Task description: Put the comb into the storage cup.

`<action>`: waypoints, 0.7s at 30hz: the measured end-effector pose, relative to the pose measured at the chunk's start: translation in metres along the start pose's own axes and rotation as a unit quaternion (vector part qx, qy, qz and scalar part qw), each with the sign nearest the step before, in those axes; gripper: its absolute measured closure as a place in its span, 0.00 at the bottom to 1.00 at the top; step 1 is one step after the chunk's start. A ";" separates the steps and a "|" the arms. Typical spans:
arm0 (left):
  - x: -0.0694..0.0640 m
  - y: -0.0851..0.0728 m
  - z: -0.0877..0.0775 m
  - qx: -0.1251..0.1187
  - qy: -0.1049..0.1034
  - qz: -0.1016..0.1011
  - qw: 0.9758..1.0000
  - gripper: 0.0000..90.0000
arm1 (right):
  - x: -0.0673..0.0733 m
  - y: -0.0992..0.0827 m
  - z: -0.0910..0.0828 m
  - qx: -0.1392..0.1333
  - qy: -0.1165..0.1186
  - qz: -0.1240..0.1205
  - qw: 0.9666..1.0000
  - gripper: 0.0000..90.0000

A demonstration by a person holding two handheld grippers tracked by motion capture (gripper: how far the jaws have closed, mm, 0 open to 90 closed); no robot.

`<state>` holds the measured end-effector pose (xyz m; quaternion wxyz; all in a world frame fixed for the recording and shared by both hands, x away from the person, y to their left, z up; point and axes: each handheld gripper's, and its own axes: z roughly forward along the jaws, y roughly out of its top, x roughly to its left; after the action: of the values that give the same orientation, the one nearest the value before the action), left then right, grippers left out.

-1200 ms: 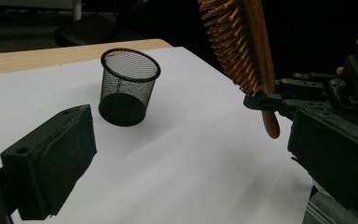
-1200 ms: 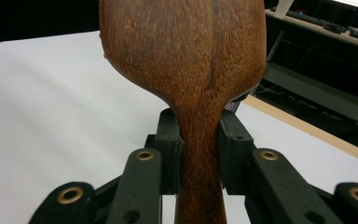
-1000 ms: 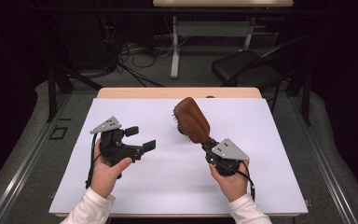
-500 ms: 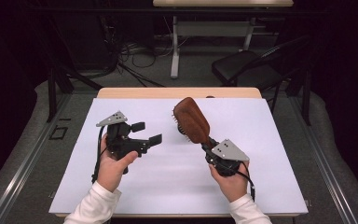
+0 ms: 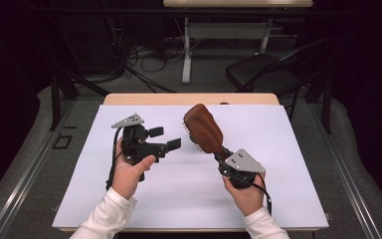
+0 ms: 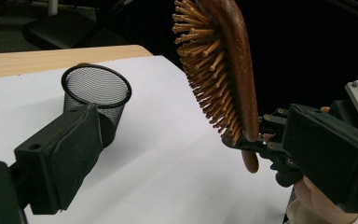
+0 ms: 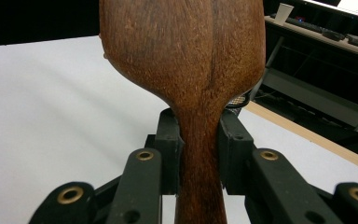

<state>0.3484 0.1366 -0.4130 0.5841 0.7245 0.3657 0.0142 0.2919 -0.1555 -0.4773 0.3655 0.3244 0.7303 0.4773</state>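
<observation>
The jaws of the left gripper stood spread with nothing between them, and they had just been closing a little, though a wide gap remained. In the high view that gripper hung above the left half of the white bench, held in the person's left hand, its jaws pointing toward the middle of the bench and its grey three-cornered plate on top. In the left gripper view a black mesh cup stood upright on the white surface beyond one of the left gripper's jaws, near the wooden far edge of the bench. Near the middle, a brown wooden hairbrush was lifted clear of the bench, its paddle head tilted up and away from the person, its smooth back facing up and right and its wooden bristles toward the left gripper. To the right, the jaws of the right gripper pinched the brush's handle from both sides; the right gripper view showed the two black pads pressed against the narrow neck just below the head. The right hand held that gripper over the right half of the bench, well apart from the left gripper.
</observation>
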 end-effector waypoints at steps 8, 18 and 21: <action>-0.004 0.006 0.009 0.001 -0.006 -0.005 1.000 0.06 | 0.002 0.000 0.000 -0.002 0.001 -0.003 1.000 0.81; -0.009 0.012 0.019 0.003 -0.011 -0.004 1.000 0.06 | 0.003 0.000 0.000 -0.003 0.001 -0.005 1.000 0.81; -0.010 0.013 0.022 0.007 -0.011 -0.003 1.000 0.06 | 0.003 0.000 0.000 -0.003 0.001 -0.005 1.000 0.81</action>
<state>0.3576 0.1118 -0.4050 0.5830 0.7277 0.3614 0.0023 0.2908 -0.1528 -0.4780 0.3681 0.3187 0.7311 0.4778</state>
